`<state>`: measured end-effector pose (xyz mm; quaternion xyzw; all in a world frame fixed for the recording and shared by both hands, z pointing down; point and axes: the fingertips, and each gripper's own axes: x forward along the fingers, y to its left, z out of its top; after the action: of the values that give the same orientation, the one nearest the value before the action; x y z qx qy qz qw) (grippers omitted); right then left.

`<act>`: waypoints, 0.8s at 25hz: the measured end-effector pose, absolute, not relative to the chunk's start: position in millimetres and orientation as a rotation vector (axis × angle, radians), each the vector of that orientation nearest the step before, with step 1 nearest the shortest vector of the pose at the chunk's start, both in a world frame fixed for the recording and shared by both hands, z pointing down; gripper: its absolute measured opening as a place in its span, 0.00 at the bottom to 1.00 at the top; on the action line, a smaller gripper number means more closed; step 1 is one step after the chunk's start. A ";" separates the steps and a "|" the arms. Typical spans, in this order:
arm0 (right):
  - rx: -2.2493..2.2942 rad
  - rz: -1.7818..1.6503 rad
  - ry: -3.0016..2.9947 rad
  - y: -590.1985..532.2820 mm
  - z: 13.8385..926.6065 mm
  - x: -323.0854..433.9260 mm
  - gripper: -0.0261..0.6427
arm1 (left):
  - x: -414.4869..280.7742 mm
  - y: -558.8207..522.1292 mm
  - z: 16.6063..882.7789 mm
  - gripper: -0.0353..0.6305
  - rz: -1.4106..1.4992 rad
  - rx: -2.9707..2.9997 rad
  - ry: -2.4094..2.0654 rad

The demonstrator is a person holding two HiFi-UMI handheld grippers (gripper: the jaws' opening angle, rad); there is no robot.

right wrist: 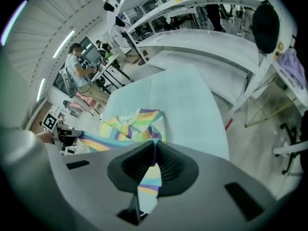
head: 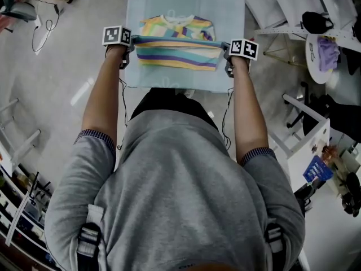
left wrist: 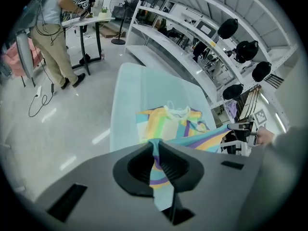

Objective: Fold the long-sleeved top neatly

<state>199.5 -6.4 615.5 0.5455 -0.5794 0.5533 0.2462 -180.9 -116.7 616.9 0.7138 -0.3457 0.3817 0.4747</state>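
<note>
striped long-sleeved top (head: 177, 41) on a pale blue table (head: 225, 16), its near hem lifted and stretched taut between both grippers, left gripper (head: 125, 54) jaws clamped on the hem's left corner, right gripper (head: 228, 58) jaws clamped on the right corner, collar lying flat at the far side

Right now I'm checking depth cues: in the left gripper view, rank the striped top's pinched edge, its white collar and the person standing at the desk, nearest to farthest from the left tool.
1. The striped top: edge pinched in the left tool.
2. The white collar: ahead, at the top's far end.
3. The standing person: upper left, far off by a desk.
</note>
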 end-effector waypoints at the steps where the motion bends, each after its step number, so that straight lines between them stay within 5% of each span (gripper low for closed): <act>1: 1.494 1.517 -1.574 -11.4 618.7 200.5 0.09 | -179.8 -122.4 620.3 0.12 0.937 1.741 -0.840; 20: 1.612 1.757 -1.445 -77.2 696.7 225.8 0.09 | -161.2 -196.6 696.3 0.12 0.779 1.510 -0.783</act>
<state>225.8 -77.2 696.7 0.5692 -0.5103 0.6203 0.1759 -161.2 -196.6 696.3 0.6495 -0.3367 0.3351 0.5937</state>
